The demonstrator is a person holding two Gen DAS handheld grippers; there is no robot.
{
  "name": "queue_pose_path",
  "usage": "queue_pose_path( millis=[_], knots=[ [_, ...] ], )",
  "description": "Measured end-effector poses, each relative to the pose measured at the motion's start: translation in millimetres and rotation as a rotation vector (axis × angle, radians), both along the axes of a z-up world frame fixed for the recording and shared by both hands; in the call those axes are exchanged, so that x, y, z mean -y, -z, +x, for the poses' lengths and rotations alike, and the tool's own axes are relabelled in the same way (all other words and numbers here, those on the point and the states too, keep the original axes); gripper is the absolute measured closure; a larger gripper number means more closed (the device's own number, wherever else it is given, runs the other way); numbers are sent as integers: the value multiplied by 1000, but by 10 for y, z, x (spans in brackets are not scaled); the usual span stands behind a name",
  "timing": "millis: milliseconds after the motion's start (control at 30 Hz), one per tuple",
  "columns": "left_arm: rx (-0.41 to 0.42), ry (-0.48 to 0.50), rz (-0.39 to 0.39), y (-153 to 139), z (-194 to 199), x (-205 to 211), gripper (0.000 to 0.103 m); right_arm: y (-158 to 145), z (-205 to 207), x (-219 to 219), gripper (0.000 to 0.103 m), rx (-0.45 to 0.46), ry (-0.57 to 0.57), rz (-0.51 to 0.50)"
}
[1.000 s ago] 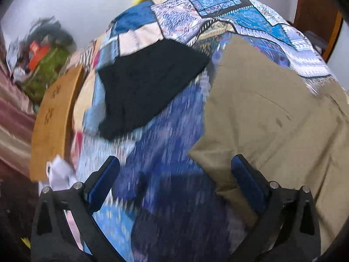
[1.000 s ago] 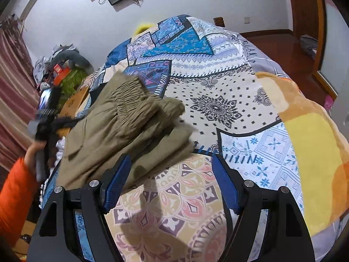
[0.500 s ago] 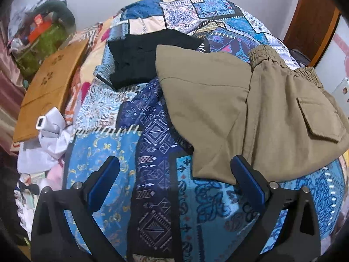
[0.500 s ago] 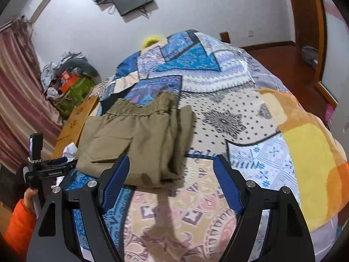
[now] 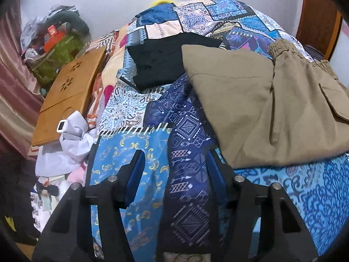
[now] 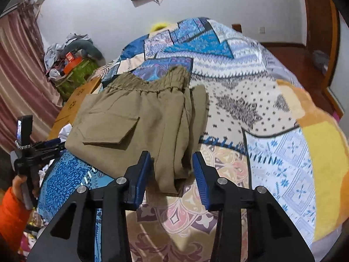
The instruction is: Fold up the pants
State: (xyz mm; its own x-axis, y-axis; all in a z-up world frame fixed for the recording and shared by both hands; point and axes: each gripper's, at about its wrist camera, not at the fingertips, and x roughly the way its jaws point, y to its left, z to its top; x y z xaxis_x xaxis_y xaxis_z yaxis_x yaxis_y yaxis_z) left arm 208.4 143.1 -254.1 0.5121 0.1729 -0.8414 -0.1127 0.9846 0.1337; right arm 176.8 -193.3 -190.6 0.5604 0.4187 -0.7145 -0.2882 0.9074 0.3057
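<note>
On the left of the bed we see a wooden tray and a black garment, and our left gripper hovers low over the bedspread, jaws spread and holding nothing, just short of the pants. The pants lie folded into a thick khaki bundle, waistband away from us, pocket flap up. We judge them soft, light and floppy, so layers will slide unless pinched together at a folded edge. To the right, our right gripper points forward with jaws spread either side of the near corner, not yet gripping it.
</note>
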Motion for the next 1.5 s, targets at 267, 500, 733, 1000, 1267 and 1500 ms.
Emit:
queue_pose_path(
  millis=[267, 500, 733, 1000, 1267, 1500],
  knots=[
    [85, 85, -139, -487, 196, 22, 44, -241, 164, 47, 66, 40, 8, -15],
    [-17, 227, -197, -312, 677, 412, 44, -203, 462, -78, 66, 15, -32, -59],
    [-24, 230, -192, -121, 697, 495, 42, 135, 602, -172, 67, -65, -113, -134],
    [-36, 140, -109, -47, 710, 292, 45, 159, 590, -70, 72, -56, -70, -82],
    [81, 166, -152, -570, 812, 297, 44, -147, 638, -92, 69, -30, -116, -113],
    [63, 291, -244, -680, 1165, 734, 43, -276, 951, -229, 64, -6, -138, -101]
  ],
)
